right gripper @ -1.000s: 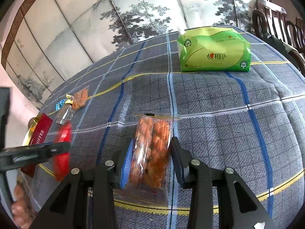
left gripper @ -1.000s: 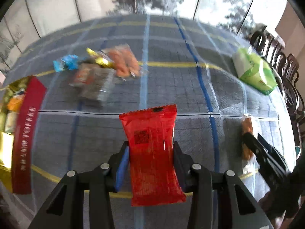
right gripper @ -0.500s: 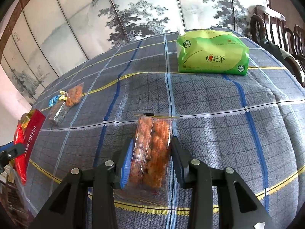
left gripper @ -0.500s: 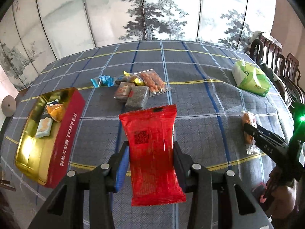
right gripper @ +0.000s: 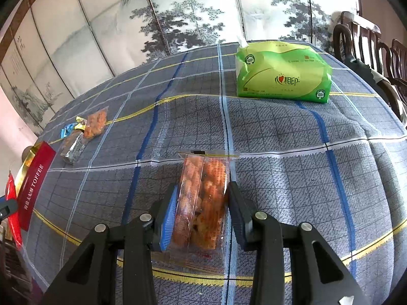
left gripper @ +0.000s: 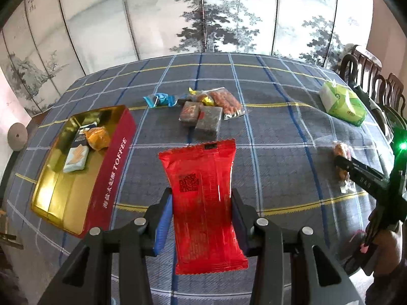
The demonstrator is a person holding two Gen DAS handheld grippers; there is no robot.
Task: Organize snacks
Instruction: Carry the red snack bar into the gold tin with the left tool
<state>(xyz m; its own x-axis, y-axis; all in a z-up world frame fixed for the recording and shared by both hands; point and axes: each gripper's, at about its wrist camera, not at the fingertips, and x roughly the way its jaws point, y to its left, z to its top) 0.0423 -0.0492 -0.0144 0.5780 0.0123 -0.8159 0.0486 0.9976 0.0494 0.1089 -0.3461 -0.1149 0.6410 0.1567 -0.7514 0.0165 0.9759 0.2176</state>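
My left gripper (left gripper: 201, 200) is shut on a red snack packet (left gripper: 201, 190) and holds it above the table, right of the open gold and red toffee tin (left gripper: 76, 162). The tin holds a few snacks. My right gripper (right gripper: 202, 203) is shut on a clear bag of orange fried snacks (right gripper: 203, 195), low over the cloth. That bag also shows at the right in the left wrist view (left gripper: 342, 157). The tin (right gripper: 33, 178) and red packet (right gripper: 12, 216) show at the left edge of the right wrist view.
A pile of loose snacks (left gripper: 203, 109) lies mid-table on the blue plaid cloth (left gripper: 279, 137); it also shows in the right wrist view (right gripper: 81, 132). A green tissue pack (right gripper: 282, 73) sits at the far right. Wooden chairs (left gripper: 376, 84) stand beyond the right edge.
My left gripper has risen and pulled back with the red packet, bringing the tin into fuller view. The right gripper has barely moved with its bag.
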